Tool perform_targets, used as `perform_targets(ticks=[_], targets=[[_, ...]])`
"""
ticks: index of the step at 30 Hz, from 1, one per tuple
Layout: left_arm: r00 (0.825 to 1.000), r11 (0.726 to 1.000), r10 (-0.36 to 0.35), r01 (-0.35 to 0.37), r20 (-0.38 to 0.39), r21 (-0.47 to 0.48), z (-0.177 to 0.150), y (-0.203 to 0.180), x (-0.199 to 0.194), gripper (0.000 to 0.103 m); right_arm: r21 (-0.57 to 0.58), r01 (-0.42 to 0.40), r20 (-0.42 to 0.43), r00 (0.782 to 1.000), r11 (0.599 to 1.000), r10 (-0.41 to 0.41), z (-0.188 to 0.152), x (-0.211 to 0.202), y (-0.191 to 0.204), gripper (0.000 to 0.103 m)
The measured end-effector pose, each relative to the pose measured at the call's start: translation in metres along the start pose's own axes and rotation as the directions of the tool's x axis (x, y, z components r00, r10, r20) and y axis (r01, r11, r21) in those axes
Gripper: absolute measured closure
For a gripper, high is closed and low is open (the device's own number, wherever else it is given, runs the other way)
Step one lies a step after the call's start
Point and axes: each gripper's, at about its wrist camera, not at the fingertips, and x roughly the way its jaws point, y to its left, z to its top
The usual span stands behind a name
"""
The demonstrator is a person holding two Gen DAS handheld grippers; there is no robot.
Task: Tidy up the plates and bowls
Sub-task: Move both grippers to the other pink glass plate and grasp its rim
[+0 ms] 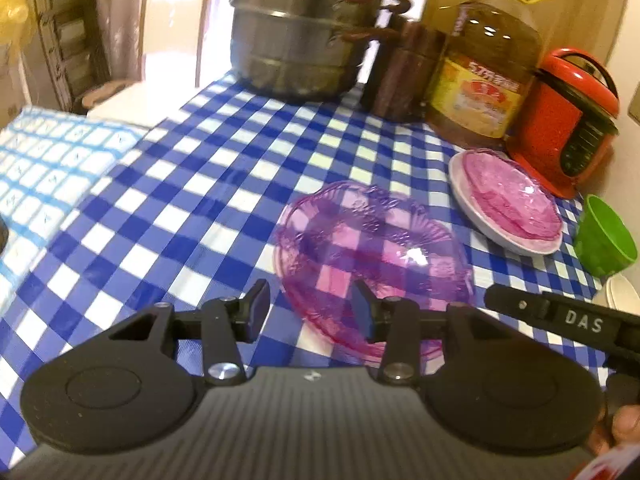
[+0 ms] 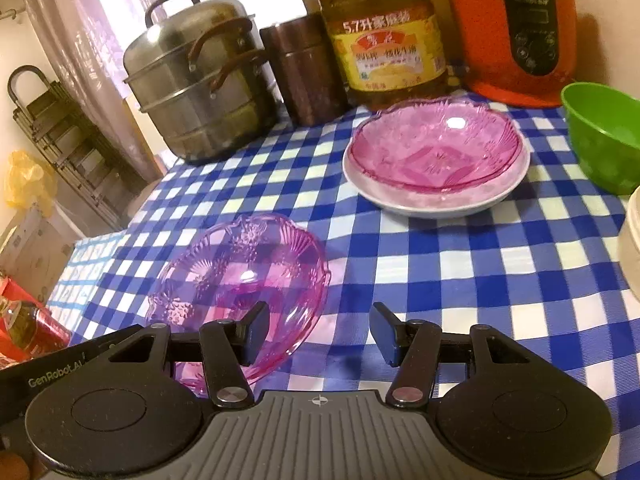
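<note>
A loose pink glass bowl [image 1: 372, 256] [image 2: 240, 280] sits on the blue checked tablecloth [image 1: 192, 184]. My left gripper [image 1: 310, 312] is open, its right finger over the bowl's near rim. My right gripper [image 2: 318, 334] is open, its left finger over the bowl's right rim. A second pink glass bowl [image 1: 512, 200] [image 2: 436, 144] rests inside a white plate [image 1: 464, 184] [image 2: 440, 204] further back. A green bowl [image 1: 604, 236] [image 2: 604, 136] stands to the right of the plate. The right gripper's body [image 1: 560, 316] shows at the right of the left wrist view.
Along the back stand a steel steamer pot [image 1: 300, 32] [image 2: 200, 84], a brown canister [image 1: 404, 72] [image 2: 304, 68], a large oil bottle [image 1: 488, 68] [image 2: 384, 28] and a red rice cooker [image 1: 568, 120] [image 2: 516, 32]. A white dish edge [image 2: 632, 240] is at right.
</note>
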Motion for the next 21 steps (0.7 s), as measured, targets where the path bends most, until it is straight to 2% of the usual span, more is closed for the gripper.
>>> perform_targets(ticks=[8,17,21], targets=[[1.0,0.999,0.003,-0.004,-0.019,-0.043,-0.003,0.017,0.021,0.064,0.024,-0.005,-0.034,0.999,1.0,0.006,0.003,0.015,-0.004,0.047],[1.0,0.999,0.0,-0.001,-0.019,-0.049,-0.001,0.02,0.032,0.071,0.013,0.004,-0.061,0.998,1.0,-0.003,0.002,0.033,0.0,0.047],[1.0,0.999,0.014,-0.015,-0.018,-0.039,0.001,0.021,0.036,0.077,0.007,0.01,-0.066,0.998,1.0,-0.009,0.003,0.042,0.0,0.048]])
